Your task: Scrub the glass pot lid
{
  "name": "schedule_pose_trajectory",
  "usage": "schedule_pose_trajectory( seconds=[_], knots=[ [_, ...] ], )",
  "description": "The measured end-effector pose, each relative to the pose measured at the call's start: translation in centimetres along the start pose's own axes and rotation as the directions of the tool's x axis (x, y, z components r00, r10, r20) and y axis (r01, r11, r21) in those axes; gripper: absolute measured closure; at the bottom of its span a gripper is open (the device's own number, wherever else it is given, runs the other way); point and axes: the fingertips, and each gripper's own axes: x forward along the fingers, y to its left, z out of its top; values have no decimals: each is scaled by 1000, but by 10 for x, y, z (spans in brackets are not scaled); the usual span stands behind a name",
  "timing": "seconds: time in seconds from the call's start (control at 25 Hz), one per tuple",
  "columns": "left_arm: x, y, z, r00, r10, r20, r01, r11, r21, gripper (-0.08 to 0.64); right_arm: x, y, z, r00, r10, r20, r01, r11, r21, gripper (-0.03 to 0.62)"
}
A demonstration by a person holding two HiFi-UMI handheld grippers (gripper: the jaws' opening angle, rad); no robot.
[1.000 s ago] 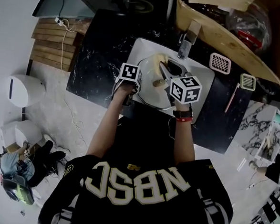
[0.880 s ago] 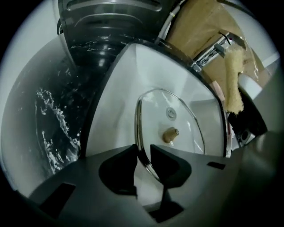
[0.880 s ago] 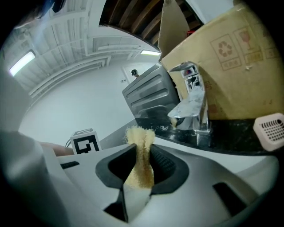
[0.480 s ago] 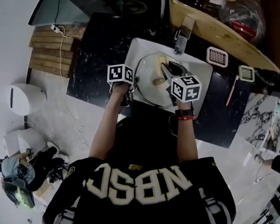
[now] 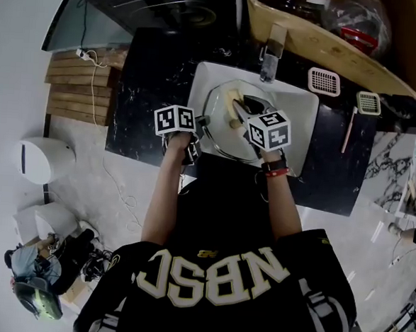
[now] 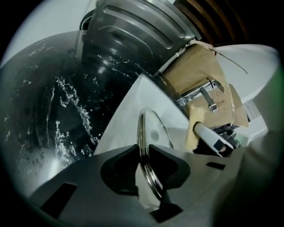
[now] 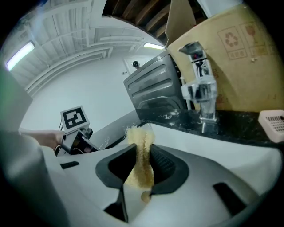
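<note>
Checking in from the remote seat. The round glass pot lid with a steel rim (image 5: 217, 130) is in the middle of the white rectangular sink (image 5: 297, 125), which is set into the black marbled counter (image 5: 149, 87). My left gripper (image 5: 199, 121) comes at the lid from its 9 o'clock side. Its jaws have just been closing, and in the left gripper view (image 6: 143, 156) the dark pads are pinched onto the steel rim, which runs edge-on straight up between them.

The right gripper (image 5: 238, 115) reaches in from about 5 o'clock. The right gripper view shows its jaws (image 7: 143, 160) clamped on a frayed yellow scrub sponge (image 7: 141, 144), squashed thin between the pads with its tuft poking out at 12 o'clock. From the head view the sponge sits over the lid's glass near its 1 o'clock part; I can't tell whether it actually touches.

The chrome faucet (image 5: 273, 51) stands at the sink's 12 o'clock, with the brown cardboard box (image 5: 309, 35) just behind it. A small pinkish plastic grate (image 5: 323, 82) lies on the counter at the sink's 2 o'clock corner.
</note>
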Motion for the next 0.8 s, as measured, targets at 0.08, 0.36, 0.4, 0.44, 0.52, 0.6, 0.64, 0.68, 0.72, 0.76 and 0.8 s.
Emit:
schedule_pose_trajectory(
  seconds=[0.08, 0.36, 0.4, 0.44, 0.52, 0.6, 0.64, 0.68, 0.72, 0.76, 0.8],
  knots=[
    [-1, 0, 1, 1000, 0, 6, 0, 1000, 4, 472, 16, 8, -7, 999, 24, -32, -25, 999, -43, 491],
    [0, -1, 2, 1000, -4, 14, 4, 1000, 11, 472, 65, 33, -21, 991, 56, -119, -81, 972, -219, 495],
    [-1, -1, 2, 1000, -4, 15, 3, 1000, 12, 472, 70, 34, -24, 990, 56, -132, -87, 968, -235, 495],
    [-1, -1, 2, 1000, -3, 17, 3, 1000, 13, 472, 75, 35, -26, 988, 56, -146, -92, 963, -255, 495],
    [-2, -1, 2, 1000, -4, 17, 4, 1000, 17, 472, 84, 37, -31, 983, 51, -175, -103, 949, -297, 496],
    [-2, -1, 1, 1000, 1, 18, -1, 1000, 18, 472, 91, 39, -34, 980, 43, -194, -108, 935, -337, 499],
    [-3, -1, 2, 1000, 9, 20, -9, 1000, 18, 472, 94, 38, -35, 980, 33, -198, -104, 928, -359, 500],
    [-3, 0, 2, 1000, 19, 24, -20, 1000, 19, 472, 97, 36, -35, 980, 19, -200, -96, 919, -382, 500],
    [-3, 1, 3, 999, 27, 27, -28, 999, 21, 472, 100, 33, -34, 980, 2, -198, -84, 910, -405, 502],
    [-3, 2, 3, 999, 29, 29, -30, 999, 22, 472, 103, 29, -32, 981, -16, -193, -69, 902, -426, 502],
    [-2, 1, 3, 999, 27, 29, -28, 999, 23, 472, 105, 25, -30, 982, -33, -188, -55, 896, -440, 503]
  ],
)
